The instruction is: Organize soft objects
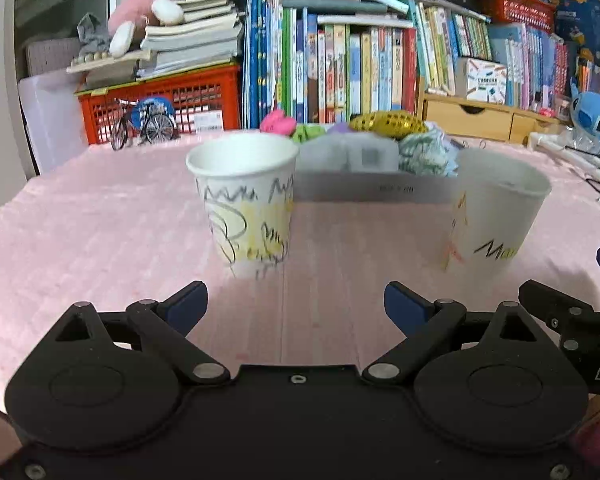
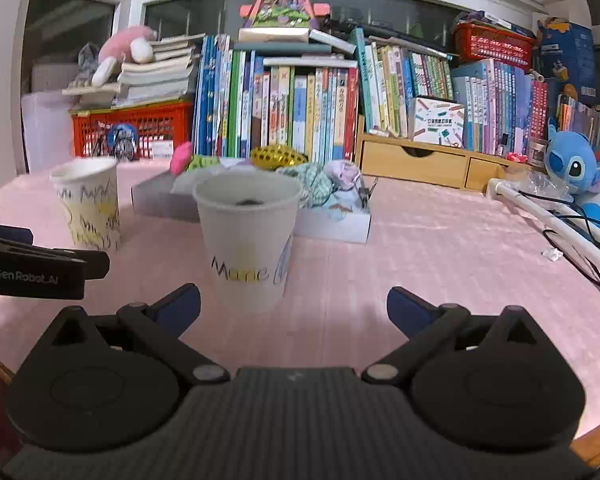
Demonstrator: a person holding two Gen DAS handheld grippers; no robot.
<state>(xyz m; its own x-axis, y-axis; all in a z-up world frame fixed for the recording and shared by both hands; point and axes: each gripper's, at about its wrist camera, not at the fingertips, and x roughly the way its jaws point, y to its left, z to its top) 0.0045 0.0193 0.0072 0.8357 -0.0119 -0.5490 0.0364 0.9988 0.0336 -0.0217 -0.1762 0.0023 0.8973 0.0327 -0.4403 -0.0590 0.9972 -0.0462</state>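
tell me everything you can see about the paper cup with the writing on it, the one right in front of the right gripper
The paper cup is white, tapered and upright on the pink tablecloth, mouth open. Black and yellow lettering and a bluish scribble mark its side. Something small and dark lies inside; I cannot tell what. It stands apart from the scribbled cup and in front of the grey tray of soft items. The open right gripper faces it without touching.

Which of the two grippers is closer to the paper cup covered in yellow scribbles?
Left. The left gripper faces the scribbled cup almost head-on; the right gripper sits off to its right, facing the other cup.
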